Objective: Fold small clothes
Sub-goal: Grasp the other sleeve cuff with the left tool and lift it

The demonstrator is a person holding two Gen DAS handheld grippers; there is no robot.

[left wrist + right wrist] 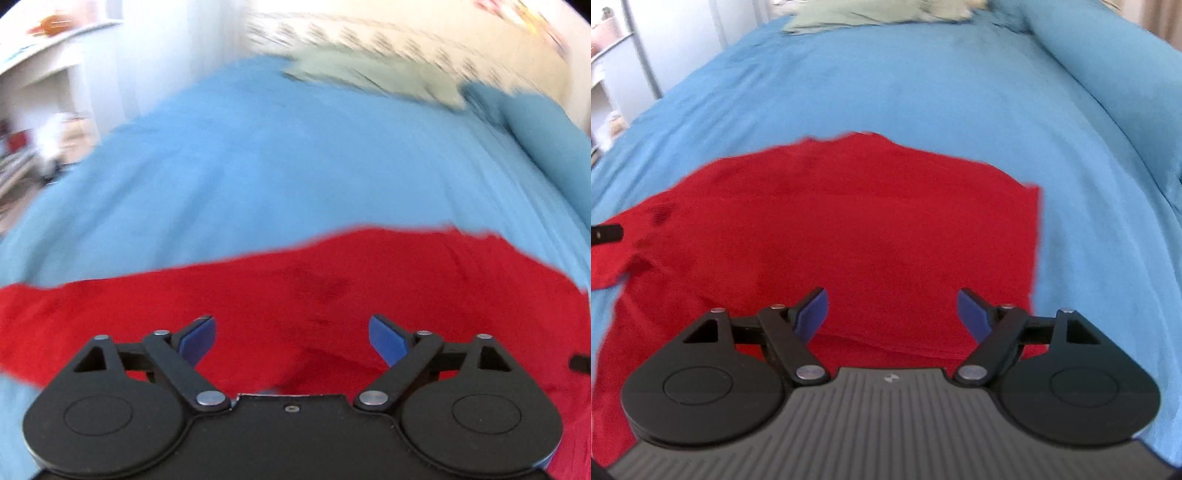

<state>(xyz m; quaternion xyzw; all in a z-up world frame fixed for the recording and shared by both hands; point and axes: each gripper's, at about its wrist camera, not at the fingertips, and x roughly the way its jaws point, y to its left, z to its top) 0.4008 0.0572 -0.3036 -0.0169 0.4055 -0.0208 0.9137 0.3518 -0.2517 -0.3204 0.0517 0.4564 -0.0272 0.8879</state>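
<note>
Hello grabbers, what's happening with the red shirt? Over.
Left gripper open, empty. Right gripper open, empty. Red fabric shirt lying flat on blue bedsheet, untouched. Pale green cloth far off, not in the way.

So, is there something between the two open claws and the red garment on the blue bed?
Nothing visible. The left claw and right claw are both open and empty, directly over the red garment. The green cloth lies far off on the bed cover.

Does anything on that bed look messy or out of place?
Nothing looks spilled or damaged. The red garment lies mostly flat on the blue bedsheet, with a sleeve sticking out at its left. A pale green cloth sits rumpled at the far edge.
</note>
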